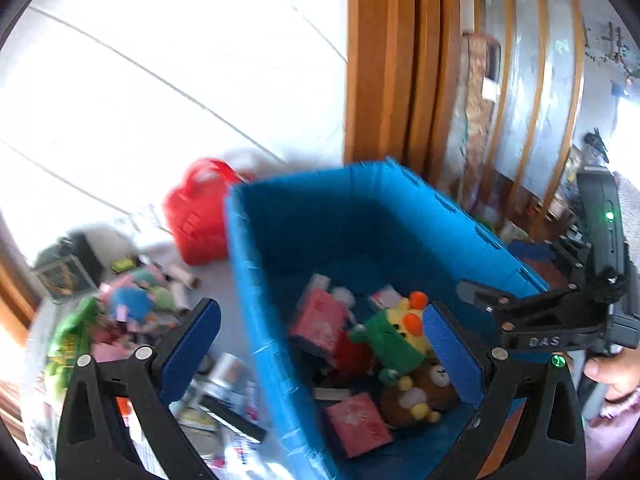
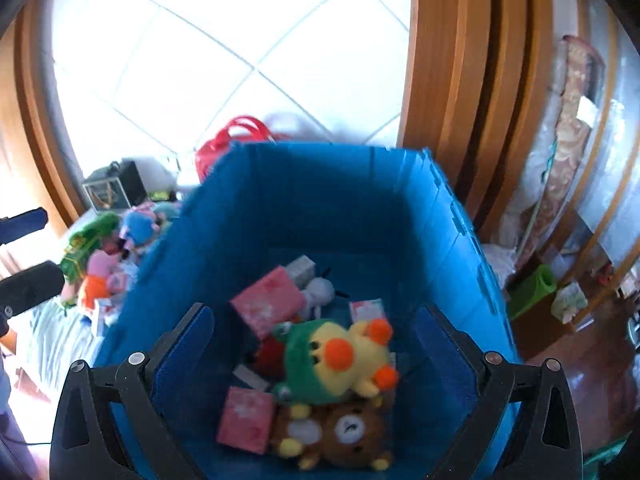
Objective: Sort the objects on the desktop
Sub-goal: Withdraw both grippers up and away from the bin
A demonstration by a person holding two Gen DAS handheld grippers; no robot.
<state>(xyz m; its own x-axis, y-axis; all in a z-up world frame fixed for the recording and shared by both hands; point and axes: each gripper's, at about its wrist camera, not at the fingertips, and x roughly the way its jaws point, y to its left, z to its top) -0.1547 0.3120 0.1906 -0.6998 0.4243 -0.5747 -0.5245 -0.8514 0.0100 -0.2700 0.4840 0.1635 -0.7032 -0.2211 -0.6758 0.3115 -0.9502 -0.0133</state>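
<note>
one blue bin [image 2: 320,200], two pink boxes [image 2: 267,304], two plush toys [image 2: 340,356], one red basket [image 2: 236,136]

Two wrist cameras, both looking steeply down into my blue bin [image 2: 320,200]

My right camera sits close above the bin, facing straight along my tongs [image 2: 314,344] onto the yellow plush [image 2: 352,356] and brown bear [image 2: 348,428]. My left camera hangs off to the bin's left, its tongs [image 1: 320,344] straddling the near wall [image 1: 256,320], and catches my right tongs [image 1: 472,292] at its right edge. Both share the bin, red basket [image 1: 200,216] and toy pile [image 2: 120,240].
</note>
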